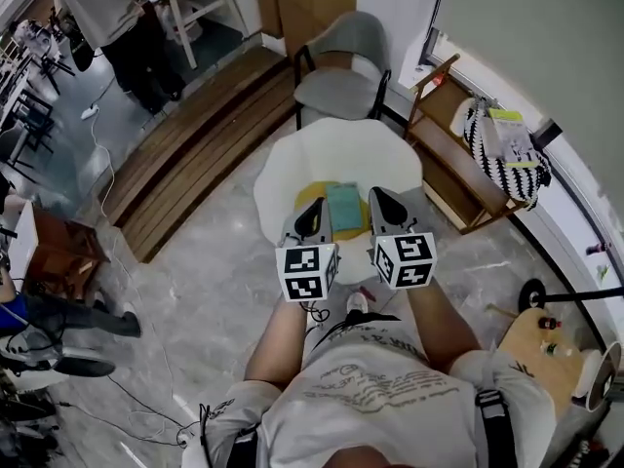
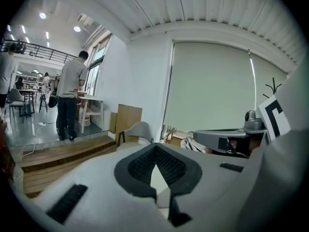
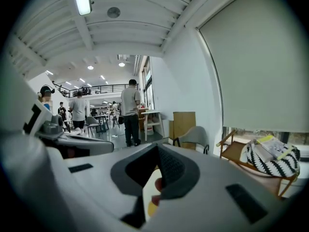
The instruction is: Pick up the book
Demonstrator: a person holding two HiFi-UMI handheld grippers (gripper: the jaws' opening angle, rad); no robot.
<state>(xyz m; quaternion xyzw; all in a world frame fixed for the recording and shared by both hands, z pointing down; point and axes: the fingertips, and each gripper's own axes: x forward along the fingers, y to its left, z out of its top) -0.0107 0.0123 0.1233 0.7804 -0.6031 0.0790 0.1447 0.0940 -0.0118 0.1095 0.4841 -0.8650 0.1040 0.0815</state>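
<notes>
Looking down through the head view, I see the teal rectangular book (image 1: 343, 206) lying flat on a yellow flat mat (image 1: 310, 194) at the near side of the white wavy-edged round worktop (image 1: 292, 159). I have the left hand-held gripper (image 1: 313, 209) just left of the book and the right hand-held gripper (image 1: 382, 201) just right of it, so the book lies between the two tips. Both point away from me across the worktop, side by side, and from this angle I cannot tell whether either one touches the book. In the left gripper view the jaws meet at their tips with nothing clamped between them, and only a sliver of the white worktop shows through the gap behind the dark pads. In the right gripper view the jaws are likewise together and empty. A bit of red and a bit of yellow show through the gap below the tips, too small for me to identify. At the far side of the worktop stands a grey upholstered chair with black legs (image 1: 341, 81). To the right a wooden slatted folding chair (image 1: 444, 139) carries a black-and-white striped bag (image 1: 507, 159). Far left, a person in a grey top (image 1: 112, 13) stands beyond a wooden plank platform (image 1: 195, 144).
</notes>
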